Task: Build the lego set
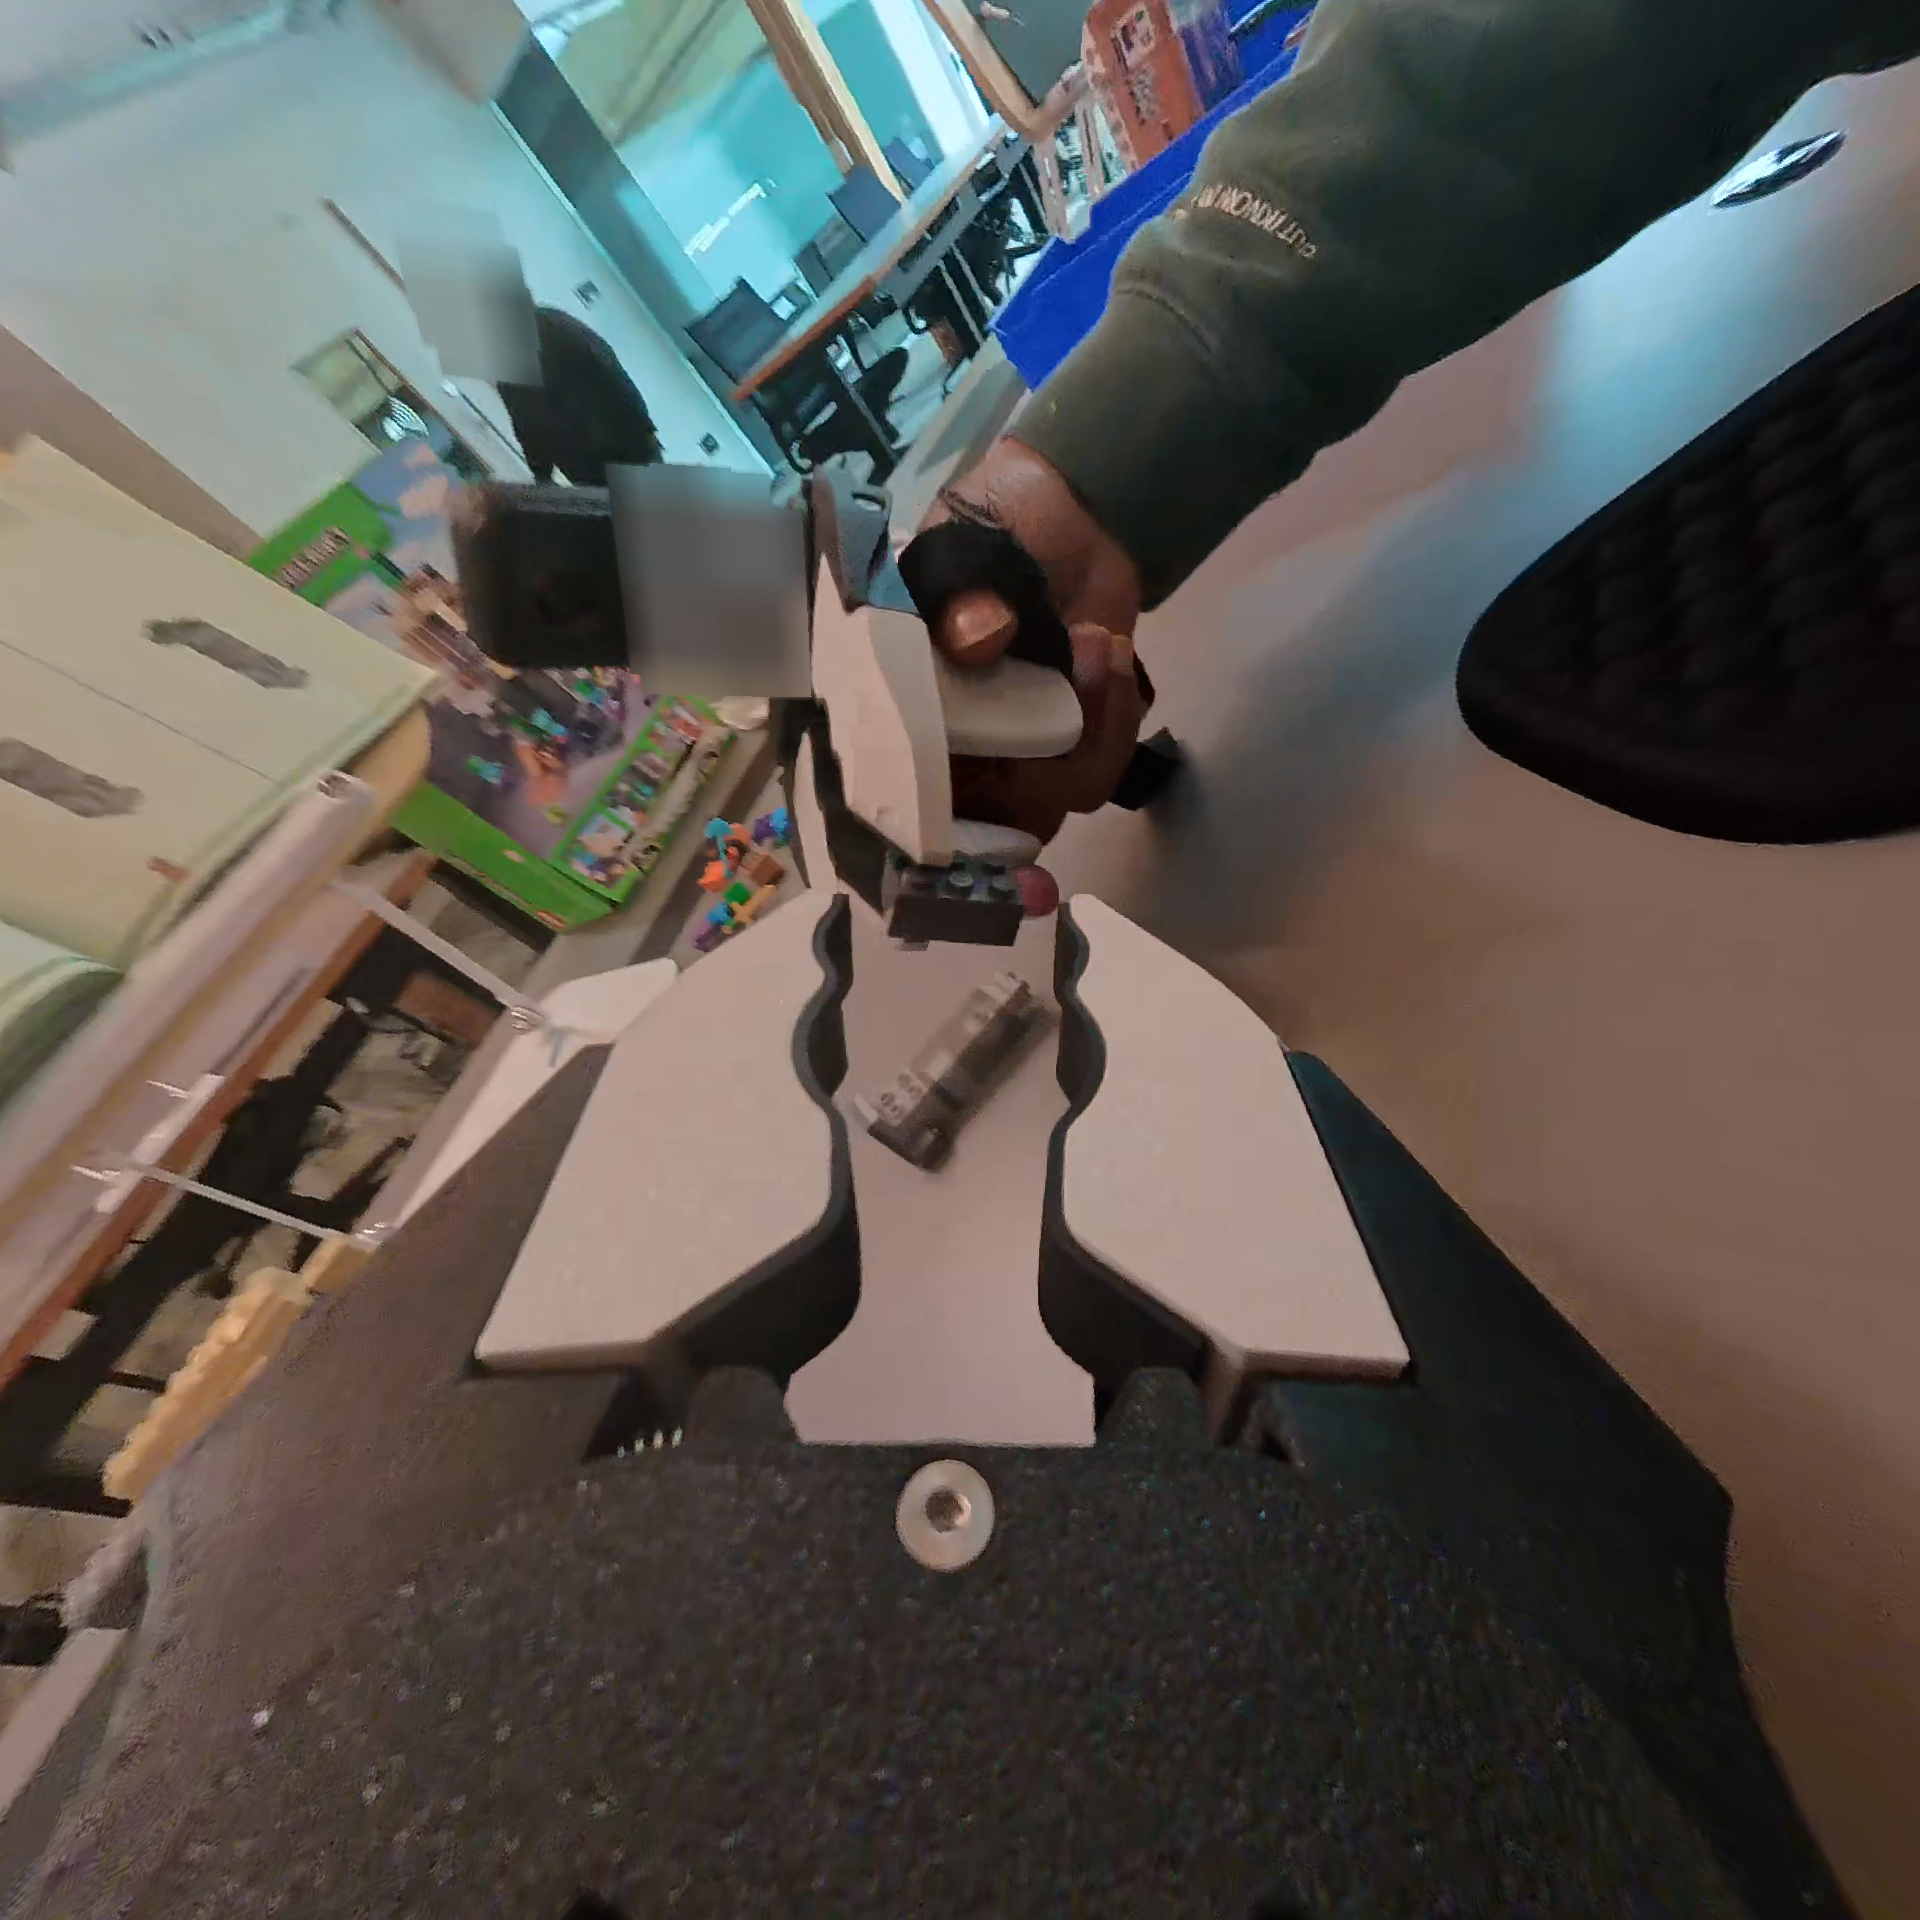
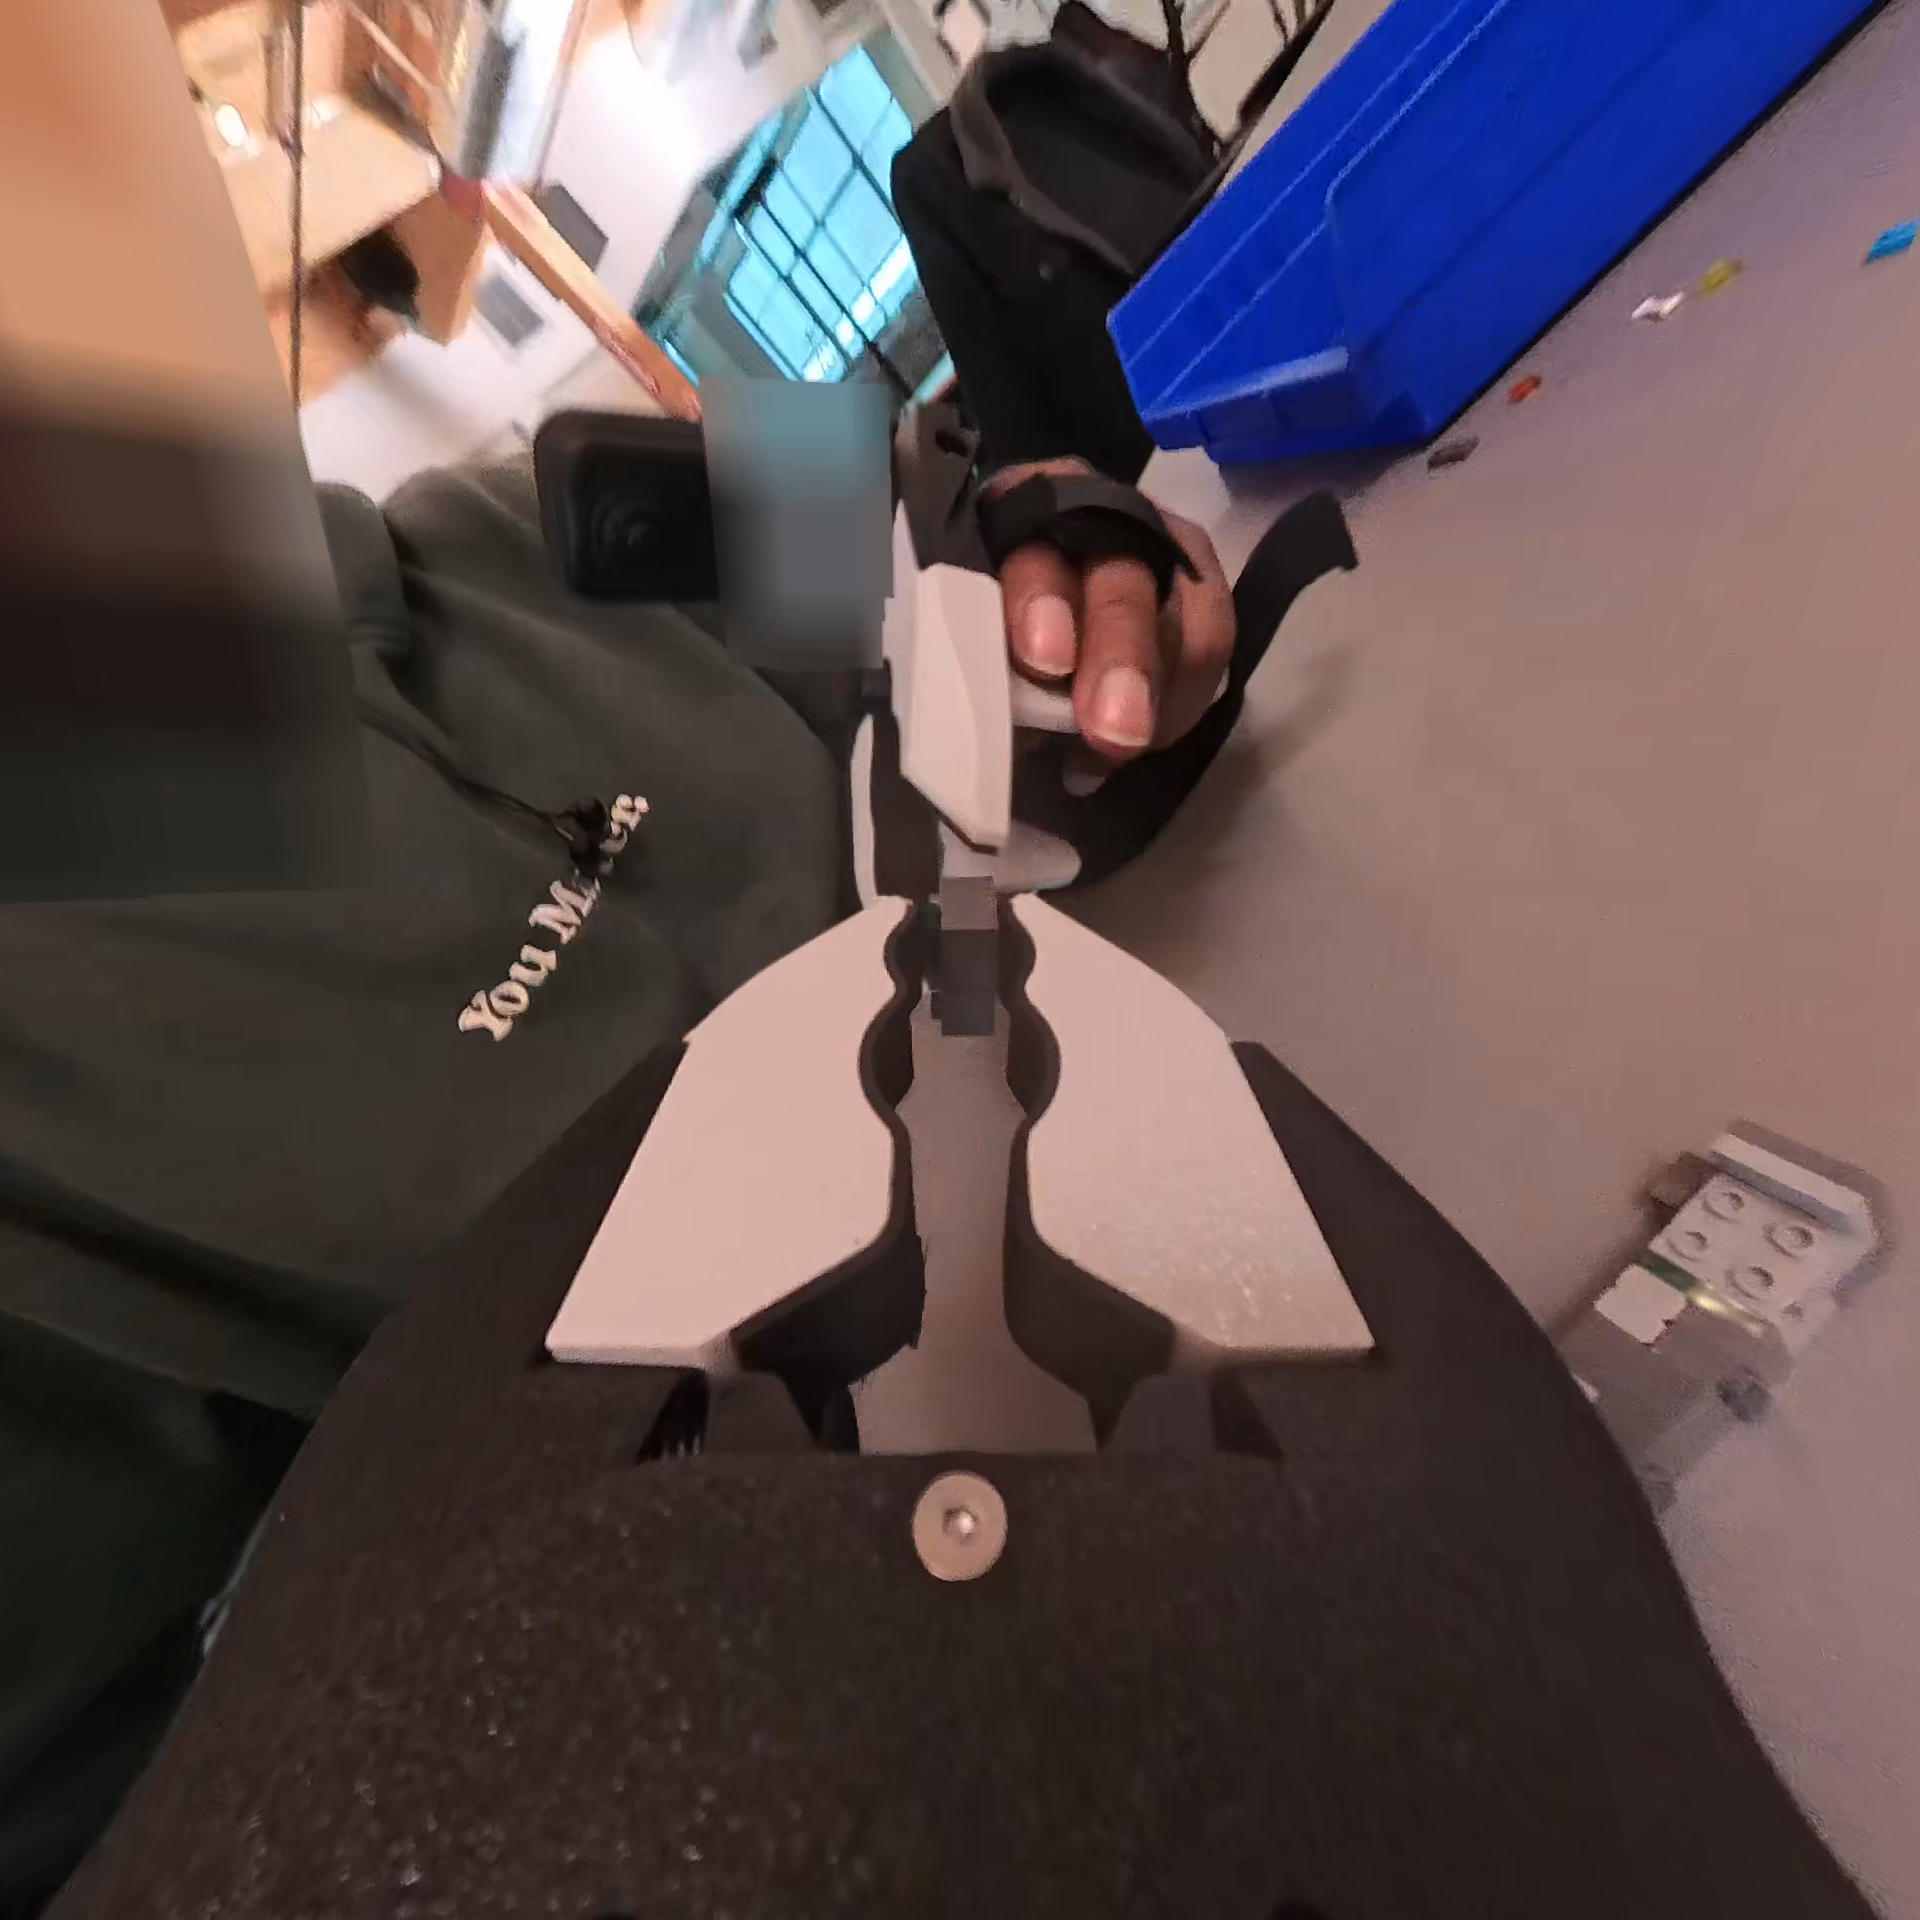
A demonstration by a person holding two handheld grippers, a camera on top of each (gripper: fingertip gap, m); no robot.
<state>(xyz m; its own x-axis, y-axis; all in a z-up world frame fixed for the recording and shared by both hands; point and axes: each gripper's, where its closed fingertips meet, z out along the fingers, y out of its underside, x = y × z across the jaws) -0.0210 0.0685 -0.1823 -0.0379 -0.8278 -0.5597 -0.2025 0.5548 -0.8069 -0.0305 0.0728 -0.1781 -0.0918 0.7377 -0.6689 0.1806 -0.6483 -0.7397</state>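
Right tool point(image 2: 961, 935) pinching dark brick point(image 1: 956, 906), long axis level

- A plain grey worktop point(image 2: 1558, 831) carries everything.
- In the right wrist view a blue plastic bin point(image 2: 1455, 208) stands on it at the far right.
- Just beyond the bin, small loose pieces point(image 2: 1662, 307) are scattered, too tiny to tell apart.
- Near right, a light grey studded assembly point(image 2: 1745, 1247) lies on the surface.
- In the left wrist view a small dark and clear piece point(image 1: 961, 1070) lies on the surface.
- A black textured pad point(image 1: 1714, 623) rests at the right.
- Far left, colourful small bricks point(image 1: 743, 883) lie beside a green box point(image 1: 582, 790).
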